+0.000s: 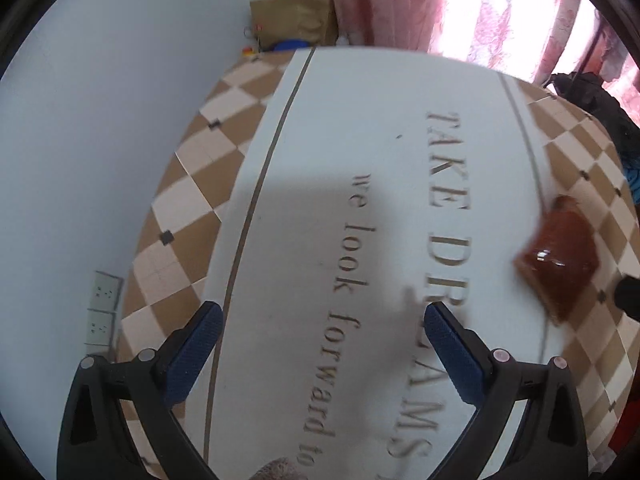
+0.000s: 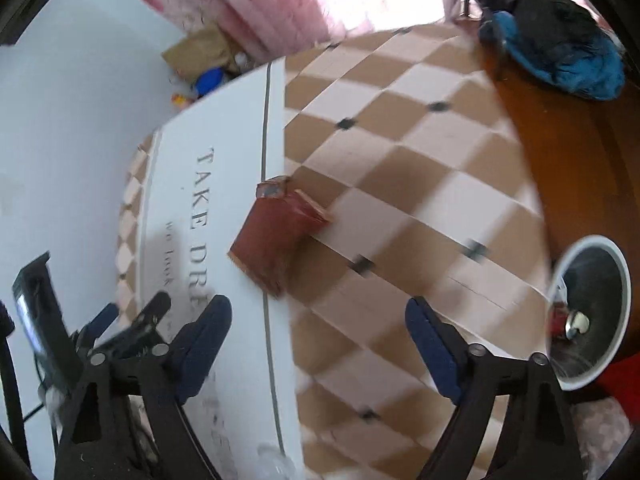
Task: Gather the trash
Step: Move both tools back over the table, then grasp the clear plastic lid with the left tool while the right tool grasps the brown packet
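Note:
A crumpled red-brown carton lies at the right edge of the white lettered mat, partly over the checkered tile floor. It also shows in the right wrist view, ahead of and between my fingers. My left gripper is open and empty above the mat, the carton off to its right. My right gripper is open and empty above the mat's edge, short of the carton. A white trash bin with a dark liner and some scraps inside stands at the right.
A brown paper bag with small items sits by the pink curtain at the far wall. Dark and blue clothes lie on a wooden surface. Wall sockets are at the left. The left gripper shows in the right wrist view.

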Action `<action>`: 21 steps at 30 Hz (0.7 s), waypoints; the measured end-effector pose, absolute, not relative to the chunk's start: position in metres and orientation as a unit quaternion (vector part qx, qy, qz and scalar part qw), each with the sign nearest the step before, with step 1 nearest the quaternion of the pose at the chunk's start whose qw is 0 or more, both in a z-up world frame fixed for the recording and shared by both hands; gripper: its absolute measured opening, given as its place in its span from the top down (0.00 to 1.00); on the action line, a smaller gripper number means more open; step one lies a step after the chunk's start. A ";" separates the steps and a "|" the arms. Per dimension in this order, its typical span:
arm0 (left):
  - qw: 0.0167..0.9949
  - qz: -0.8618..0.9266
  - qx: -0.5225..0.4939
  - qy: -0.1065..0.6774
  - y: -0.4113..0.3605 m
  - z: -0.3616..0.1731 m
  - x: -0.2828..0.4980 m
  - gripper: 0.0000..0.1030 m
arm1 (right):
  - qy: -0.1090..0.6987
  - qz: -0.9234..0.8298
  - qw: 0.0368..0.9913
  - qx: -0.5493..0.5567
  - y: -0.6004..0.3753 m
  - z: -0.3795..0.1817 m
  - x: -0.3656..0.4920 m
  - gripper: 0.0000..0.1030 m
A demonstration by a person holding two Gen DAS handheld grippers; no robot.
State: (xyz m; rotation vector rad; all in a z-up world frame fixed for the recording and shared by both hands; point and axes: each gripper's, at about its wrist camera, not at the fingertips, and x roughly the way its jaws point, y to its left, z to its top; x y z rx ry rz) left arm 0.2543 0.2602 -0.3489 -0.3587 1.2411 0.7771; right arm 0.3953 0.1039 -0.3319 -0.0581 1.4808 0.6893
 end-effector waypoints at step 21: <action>0.755 0.314 -0.178 0.547 0.242 -0.318 0.211 0.00 | 0.596 0.328 0.726 -0.104 0.123 -0.334 0.371 0.93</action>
